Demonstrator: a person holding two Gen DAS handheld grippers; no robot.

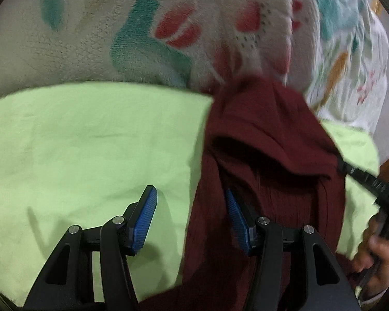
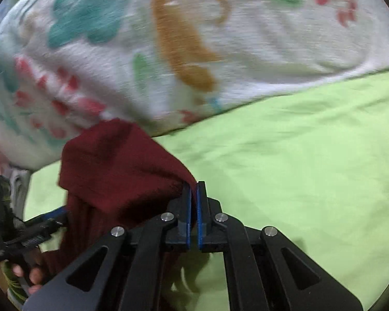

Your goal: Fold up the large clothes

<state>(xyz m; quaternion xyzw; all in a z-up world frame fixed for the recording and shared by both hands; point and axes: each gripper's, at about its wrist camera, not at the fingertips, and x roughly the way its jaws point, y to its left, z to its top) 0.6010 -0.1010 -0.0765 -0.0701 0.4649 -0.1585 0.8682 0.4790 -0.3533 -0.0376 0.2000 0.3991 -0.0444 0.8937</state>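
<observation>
Right gripper [image 2: 194,191] pinches a corner of the maroon garment [image 1: 267,140] hanging above the green sheet [image 1: 90,134], left gripper [image 1: 190,202] spread wide beside it, gripping nothing; that thin pinch could slip if tugged.

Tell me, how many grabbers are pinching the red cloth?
1. The right gripper is shut on the maroon garment at its edge. The left gripper is open beside it, gripping nothing.
</observation>
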